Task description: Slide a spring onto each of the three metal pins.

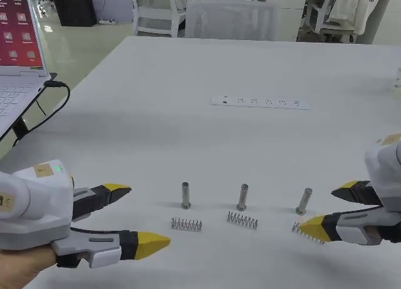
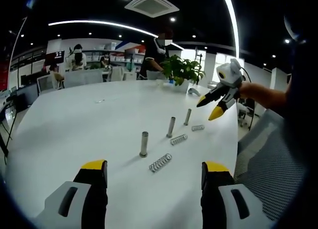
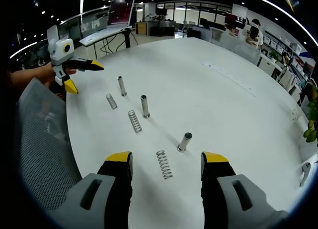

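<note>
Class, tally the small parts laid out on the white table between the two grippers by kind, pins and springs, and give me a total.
Metal pins: 3
Springs: 3
Total: 6

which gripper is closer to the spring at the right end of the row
Right. The right gripper has its lower jaw tip right at that spring. The left gripper is at the other end of the row, beyond the left pin.
</note>
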The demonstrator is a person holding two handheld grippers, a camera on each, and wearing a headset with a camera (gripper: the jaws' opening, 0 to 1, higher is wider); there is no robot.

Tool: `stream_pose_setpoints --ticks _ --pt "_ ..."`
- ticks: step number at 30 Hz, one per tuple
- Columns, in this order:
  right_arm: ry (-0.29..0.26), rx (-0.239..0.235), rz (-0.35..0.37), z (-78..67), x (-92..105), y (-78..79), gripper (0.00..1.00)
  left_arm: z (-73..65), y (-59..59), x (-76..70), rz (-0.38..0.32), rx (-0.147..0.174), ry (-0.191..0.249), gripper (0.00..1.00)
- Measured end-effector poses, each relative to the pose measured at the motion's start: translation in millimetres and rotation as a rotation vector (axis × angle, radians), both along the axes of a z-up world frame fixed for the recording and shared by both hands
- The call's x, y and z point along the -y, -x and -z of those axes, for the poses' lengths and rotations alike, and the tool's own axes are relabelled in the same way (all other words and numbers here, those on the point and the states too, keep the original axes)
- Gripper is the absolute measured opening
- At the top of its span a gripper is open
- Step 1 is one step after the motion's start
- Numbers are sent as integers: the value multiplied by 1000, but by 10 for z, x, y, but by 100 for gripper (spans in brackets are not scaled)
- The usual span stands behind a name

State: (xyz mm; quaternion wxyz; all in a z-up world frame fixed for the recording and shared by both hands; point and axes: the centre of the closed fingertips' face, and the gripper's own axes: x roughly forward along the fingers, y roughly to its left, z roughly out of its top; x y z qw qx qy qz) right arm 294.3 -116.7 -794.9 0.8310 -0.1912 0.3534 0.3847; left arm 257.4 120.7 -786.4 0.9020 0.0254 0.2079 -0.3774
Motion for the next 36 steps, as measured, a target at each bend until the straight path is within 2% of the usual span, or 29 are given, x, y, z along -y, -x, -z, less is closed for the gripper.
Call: stream_pose_setpoints --ticks 14,25,36 --pt "6 4 -10 -31 7 50 55 -15 -5 -5 -2 2 -1 73" --pt "18 -16 -22 31 22 108 54 -12 -4 -7 1 0 -2 73" --pt "36 -46 -30 141 61 169 48 -8 4 -7 1 -2 0 73"
